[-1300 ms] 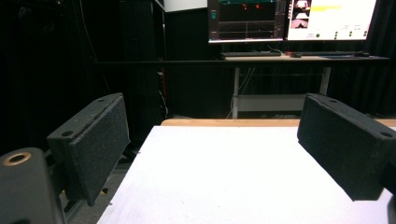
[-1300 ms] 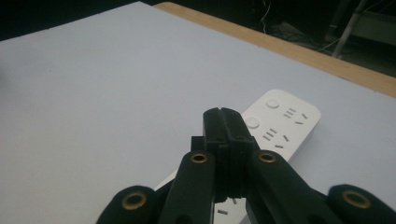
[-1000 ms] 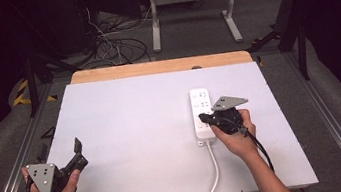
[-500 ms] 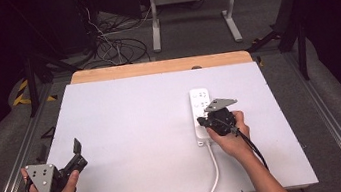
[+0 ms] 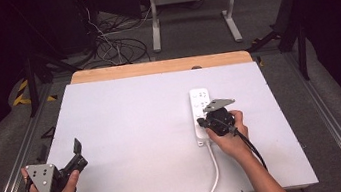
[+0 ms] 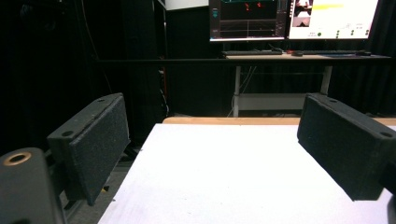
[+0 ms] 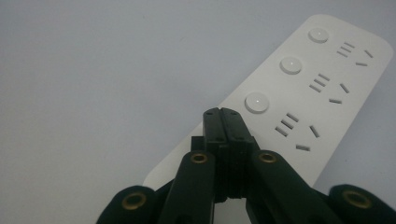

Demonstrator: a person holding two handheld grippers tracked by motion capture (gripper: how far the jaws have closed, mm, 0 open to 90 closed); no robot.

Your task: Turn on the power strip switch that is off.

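A white power strip [image 5: 199,108] lies right of centre on the white table [image 5: 138,131], its white cable [image 5: 215,170] running off the front edge. My right gripper [image 5: 204,121] is shut and empty, its tips over the strip's near end. In the right gripper view the closed jaws point at the strip [image 7: 322,88], with the right gripper [image 7: 222,115] just short of the nearest round button [image 7: 257,102]; whether it touches is unclear. My left gripper [image 5: 79,154] is held at the front left corner, wide open. In the left gripper view the left gripper [image 6: 210,154] has only bare table between its pads [image 6: 102,144].
A wooden strip [image 5: 159,67] borders the table's far edge. Metal rails [image 5: 12,168] run along both sides. Beyond the table stand a desk frame [image 5: 193,17] and floor cables [image 5: 116,48]. Monitors [image 6: 294,18] sit on a desk far ahead.
My right gripper has shifted a little left, over the near end of the power strip. The left gripper has stayed in place, still open.
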